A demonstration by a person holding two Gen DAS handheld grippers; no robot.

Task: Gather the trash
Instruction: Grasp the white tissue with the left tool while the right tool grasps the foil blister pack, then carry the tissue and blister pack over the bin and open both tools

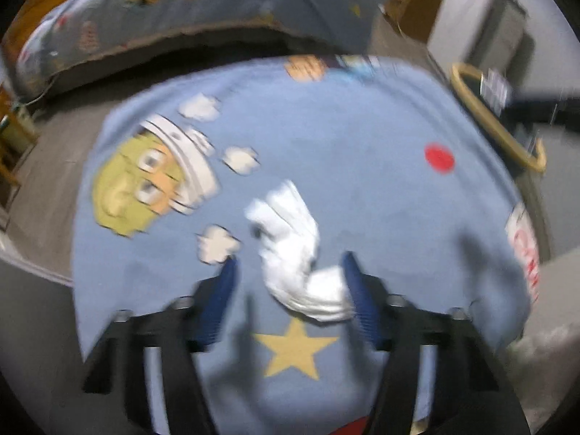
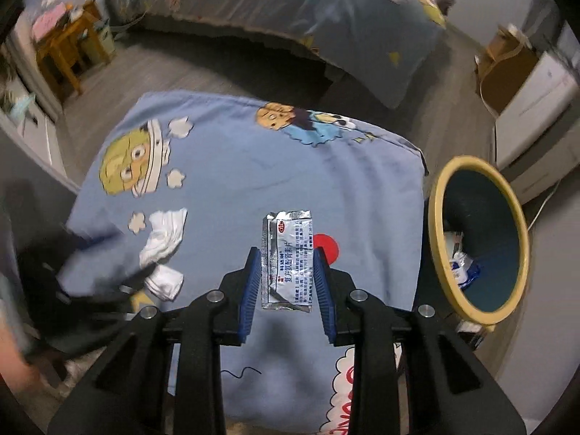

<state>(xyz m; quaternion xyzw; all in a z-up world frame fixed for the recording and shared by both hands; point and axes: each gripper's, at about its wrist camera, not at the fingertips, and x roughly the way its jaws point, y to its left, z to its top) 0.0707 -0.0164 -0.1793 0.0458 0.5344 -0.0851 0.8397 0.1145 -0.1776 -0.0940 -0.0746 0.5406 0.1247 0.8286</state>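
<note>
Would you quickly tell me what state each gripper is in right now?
Left gripper: open, its jaws around the crumpled white tissue, not clearly pressing it.
Right gripper: shut on the silver medicine sachet.

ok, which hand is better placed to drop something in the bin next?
Right. The right gripper already has its jaws clamped on the foil sachet, and the bin sits just beside it. The left gripper only straddles the crumpled tissue on the blue cloth.
</note>
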